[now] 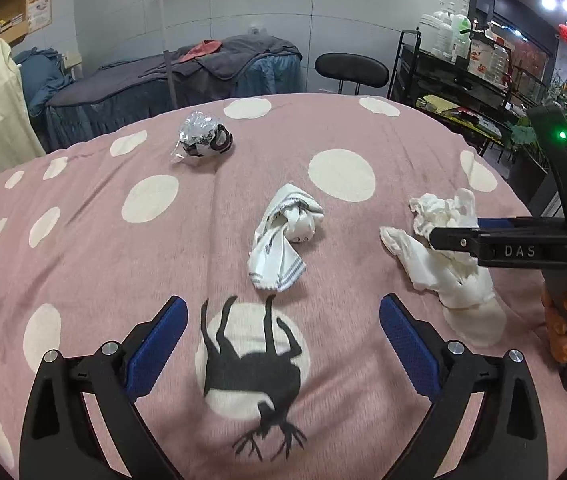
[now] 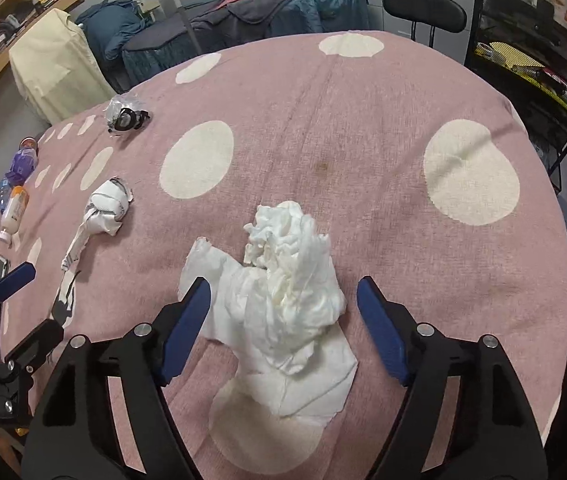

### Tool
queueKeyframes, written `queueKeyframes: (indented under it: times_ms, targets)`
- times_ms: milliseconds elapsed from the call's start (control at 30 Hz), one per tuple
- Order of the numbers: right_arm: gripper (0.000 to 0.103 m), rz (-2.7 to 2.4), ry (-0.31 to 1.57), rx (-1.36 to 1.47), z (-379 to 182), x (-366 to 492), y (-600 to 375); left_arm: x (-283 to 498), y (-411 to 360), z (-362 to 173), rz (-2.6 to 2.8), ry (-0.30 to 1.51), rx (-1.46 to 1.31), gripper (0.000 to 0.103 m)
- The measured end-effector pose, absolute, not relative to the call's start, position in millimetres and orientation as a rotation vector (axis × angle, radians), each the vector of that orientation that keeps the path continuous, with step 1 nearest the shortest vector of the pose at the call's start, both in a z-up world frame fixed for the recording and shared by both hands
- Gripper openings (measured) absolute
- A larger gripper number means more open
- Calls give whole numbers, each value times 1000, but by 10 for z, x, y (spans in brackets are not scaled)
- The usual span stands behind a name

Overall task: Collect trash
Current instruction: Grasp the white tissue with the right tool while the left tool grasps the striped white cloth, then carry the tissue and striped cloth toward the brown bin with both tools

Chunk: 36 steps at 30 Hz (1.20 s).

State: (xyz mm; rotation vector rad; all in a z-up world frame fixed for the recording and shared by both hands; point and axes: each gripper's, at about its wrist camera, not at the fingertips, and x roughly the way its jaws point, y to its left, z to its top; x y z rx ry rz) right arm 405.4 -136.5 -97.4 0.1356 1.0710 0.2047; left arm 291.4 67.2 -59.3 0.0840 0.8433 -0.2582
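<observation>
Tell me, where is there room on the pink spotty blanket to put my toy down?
The far right of the pink dotted blanket, beyond the crumpled white tissue, is bare. So is the stretch between the tissue and the crinkled silver wrapper. The left edge is crowded: bottles, a knotted white cloth and a phone.

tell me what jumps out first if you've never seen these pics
The crumpled white tissue stands out first, lying on the pink polka-dot blanket between the open fingers of the right gripper. Further left lie a twisted white cloth and a crinkled silver wrapper. The left gripper is open over a black deer print.
</observation>
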Motion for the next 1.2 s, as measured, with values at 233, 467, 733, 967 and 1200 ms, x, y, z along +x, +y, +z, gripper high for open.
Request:
queueKeyframes:
  times_ms: [233, 467, 733, 967, 1200]
  targets:
    - [44, 211, 1075, 190, -962, 4103, -1427, 3387, 532, -697, -220, 896, 77, 76]
    - [37, 228, 1028, 234, -825, 3963, -1529, 3453, 480, -726, -200, 907, 62, 34]
    - [37, 252, 958, 292, -598, 3695, -1700, 3072, 465, -565, -241, 830, 52, 30]
    - [37, 255, 886, 257, -405, 3265, -1757, 2594, 506, -360, -296, 762, -44, 30]
    - [37, 253, 823, 212, -267, 2791, -1873, 2197, 471, -279, -317, 714, -82, 30]
